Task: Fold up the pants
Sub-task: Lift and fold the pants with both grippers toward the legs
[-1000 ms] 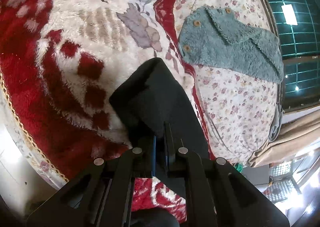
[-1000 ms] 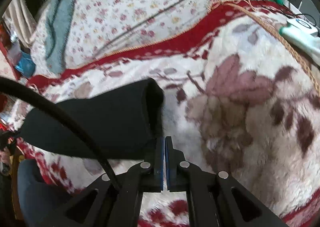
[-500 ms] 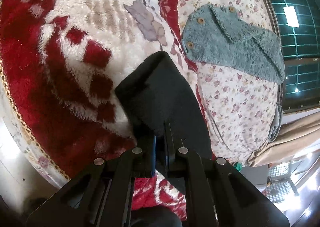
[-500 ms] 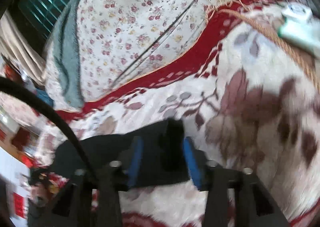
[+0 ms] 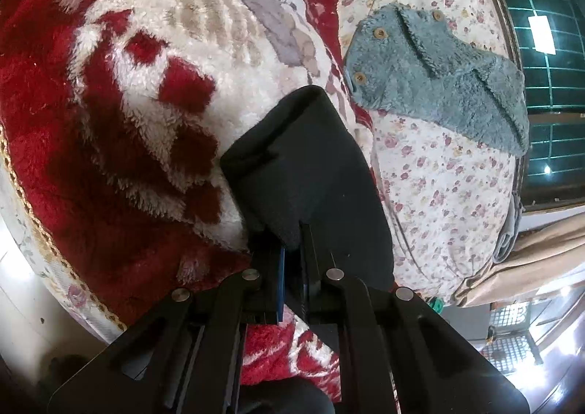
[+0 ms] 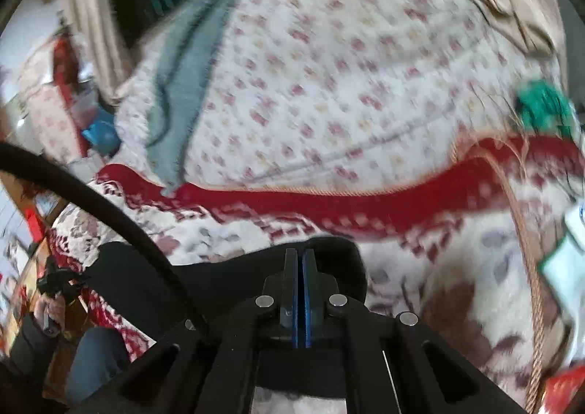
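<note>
The right gripper has swung upward, pads together over one pair of black pants; the left gripper pinches their edge.

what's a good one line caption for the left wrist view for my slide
Left tongs pinch the folded black pants on a red-and-white plush blanket, a teal fleece garment lying beyond.

Left claw: fingers nearly together, pinching a fold of the black pants, low over them.
Right claw: blue pads pressed flat together with nothing between them, tips above the pants' edge; view blurred.
</note>
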Demonstrator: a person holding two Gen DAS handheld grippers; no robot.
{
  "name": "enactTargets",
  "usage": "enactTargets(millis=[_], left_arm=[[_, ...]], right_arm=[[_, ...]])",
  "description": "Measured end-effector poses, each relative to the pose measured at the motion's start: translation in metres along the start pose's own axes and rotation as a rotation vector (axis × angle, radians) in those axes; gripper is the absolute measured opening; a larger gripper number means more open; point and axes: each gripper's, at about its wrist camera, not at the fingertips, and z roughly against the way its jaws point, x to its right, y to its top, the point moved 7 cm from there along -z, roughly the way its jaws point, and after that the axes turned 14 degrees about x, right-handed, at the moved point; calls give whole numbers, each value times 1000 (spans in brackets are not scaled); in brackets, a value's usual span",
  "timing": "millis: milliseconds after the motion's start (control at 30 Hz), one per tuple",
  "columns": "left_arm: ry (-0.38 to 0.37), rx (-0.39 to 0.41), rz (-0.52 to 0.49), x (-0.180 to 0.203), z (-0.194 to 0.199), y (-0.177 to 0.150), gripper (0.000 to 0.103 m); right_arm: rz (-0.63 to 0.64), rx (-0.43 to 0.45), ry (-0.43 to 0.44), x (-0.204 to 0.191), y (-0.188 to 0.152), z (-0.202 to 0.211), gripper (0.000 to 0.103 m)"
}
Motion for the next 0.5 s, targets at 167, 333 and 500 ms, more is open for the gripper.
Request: enactTargets(millis=[167,333,500], left_arm=[[1,-6,-2,0,0,-1,5],[7,-12,-11,3,2,1,5],[-16,2,-24,7,7,2,5]], right_arm=[[-75,-291,-80,35,-101,-26,2],[-217,-327,-81,62,-150,-27,2],[-233,-231,-61,60,-117,-11,2]])
